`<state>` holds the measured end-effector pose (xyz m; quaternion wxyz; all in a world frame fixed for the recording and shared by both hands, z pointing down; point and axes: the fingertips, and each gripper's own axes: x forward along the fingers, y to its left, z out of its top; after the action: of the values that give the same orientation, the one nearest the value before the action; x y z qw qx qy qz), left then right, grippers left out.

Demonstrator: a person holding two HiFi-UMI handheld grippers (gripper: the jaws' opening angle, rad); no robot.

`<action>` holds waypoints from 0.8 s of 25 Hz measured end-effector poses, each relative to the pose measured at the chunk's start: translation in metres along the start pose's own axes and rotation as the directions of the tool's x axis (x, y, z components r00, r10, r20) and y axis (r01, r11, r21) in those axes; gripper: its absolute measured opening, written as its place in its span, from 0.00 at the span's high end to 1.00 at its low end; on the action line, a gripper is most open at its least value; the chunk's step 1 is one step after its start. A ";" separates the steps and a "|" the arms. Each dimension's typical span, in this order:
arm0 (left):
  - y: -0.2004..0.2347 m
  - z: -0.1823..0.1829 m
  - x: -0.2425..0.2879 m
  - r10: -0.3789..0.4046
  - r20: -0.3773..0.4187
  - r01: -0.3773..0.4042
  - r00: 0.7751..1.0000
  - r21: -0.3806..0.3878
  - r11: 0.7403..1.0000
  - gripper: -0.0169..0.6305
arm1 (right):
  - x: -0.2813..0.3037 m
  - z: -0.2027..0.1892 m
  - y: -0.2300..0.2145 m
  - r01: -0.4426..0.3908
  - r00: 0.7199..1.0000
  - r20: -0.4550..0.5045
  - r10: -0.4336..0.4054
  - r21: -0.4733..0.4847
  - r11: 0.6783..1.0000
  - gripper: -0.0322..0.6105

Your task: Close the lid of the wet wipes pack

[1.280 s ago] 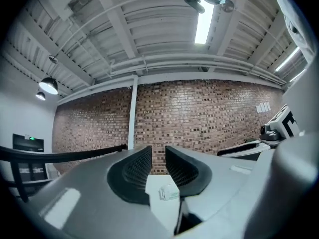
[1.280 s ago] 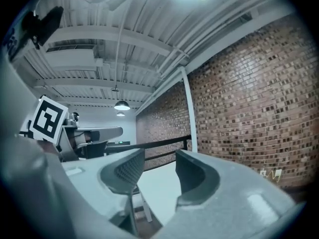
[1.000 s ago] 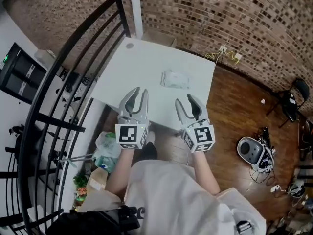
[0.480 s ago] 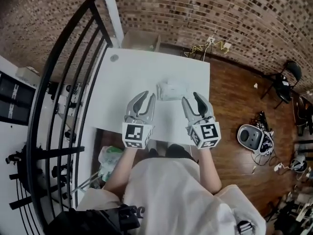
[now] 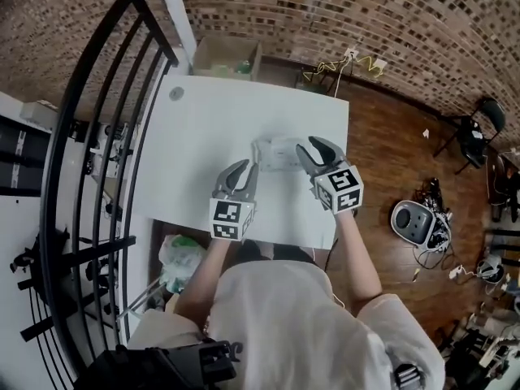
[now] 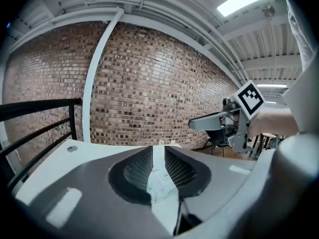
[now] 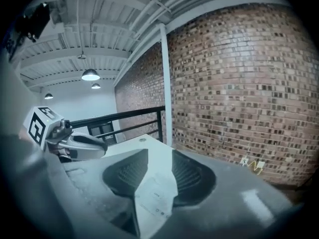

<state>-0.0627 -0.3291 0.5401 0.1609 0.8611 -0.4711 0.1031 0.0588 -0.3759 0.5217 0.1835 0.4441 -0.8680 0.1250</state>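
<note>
The wet wipes pack (image 5: 275, 153), pale and flat, lies in the middle of the white table (image 5: 203, 128); its lid cannot be made out. My right gripper (image 5: 315, 148) hovers at the pack's right end. Its jaws are closing, and the pack (image 7: 157, 195) shows through the gap with the pads off it. My left gripper (image 5: 240, 171) is just short of the pack's near left corner, its jaws a narrow slit apart. The pack (image 6: 160, 183) shows through that slit, untouched. Each gripper view also shows the other gripper: the right gripper (image 6: 219, 121) and the left gripper (image 7: 79, 146).
A black railing (image 5: 97, 136) runs along the table's left side. A box (image 5: 227, 55) stands past the far edge against the brick wall. A green and white bag (image 5: 180, 254) lies below the near edge. On the wooden floor, right, are a grey device (image 5: 410, 222) and cables.
Both grippers have moved forward and down over the table towards the pack. The right one has come up to the pack's right end, and the left one has drawn close to its near side.
</note>
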 end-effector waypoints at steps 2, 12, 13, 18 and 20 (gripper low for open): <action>0.002 -0.012 0.011 0.001 -0.034 -0.001 0.999 -0.008 1.000 0.85 | 0.023 -0.005 -0.010 -0.037 0.998 -0.052 0.036 -0.021 0.999 0.75; 0.006 -0.068 0.053 0.000 -0.159 -0.006 0.987 -0.040 0.999 0.87 | 0.117 -0.059 -0.027 -0.270 0.884 -0.424 0.199 -0.114 0.956 0.93; 0.006 -0.073 0.055 -0.003 -0.172 -0.005 0.985 -0.041 0.999 0.87 | 0.121 -0.064 -0.028 -0.280 0.867 -0.453 0.206 -0.100 0.955 0.96; 0.011 -0.096 0.066 -0.011 -0.229 0.000 0.973 -0.045 0.999 0.88 | 0.129 -0.084 -0.019 -0.365 0.775 -0.568 0.276 -0.047 0.930 0.96; 0.013 -0.107 0.071 -0.014 -0.256 0.003 0.967 -0.044 0.999 0.89 | 0.129 -0.089 -0.015 -0.384 0.759 -0.586 0.283 -0.053 0.922 0.96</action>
<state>-0.0386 -0.3513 0.6647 0.2395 0.8389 -0.4449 0.2026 0.0205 -0.4444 0.6577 0.4452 0.2069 -0.8462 0.2075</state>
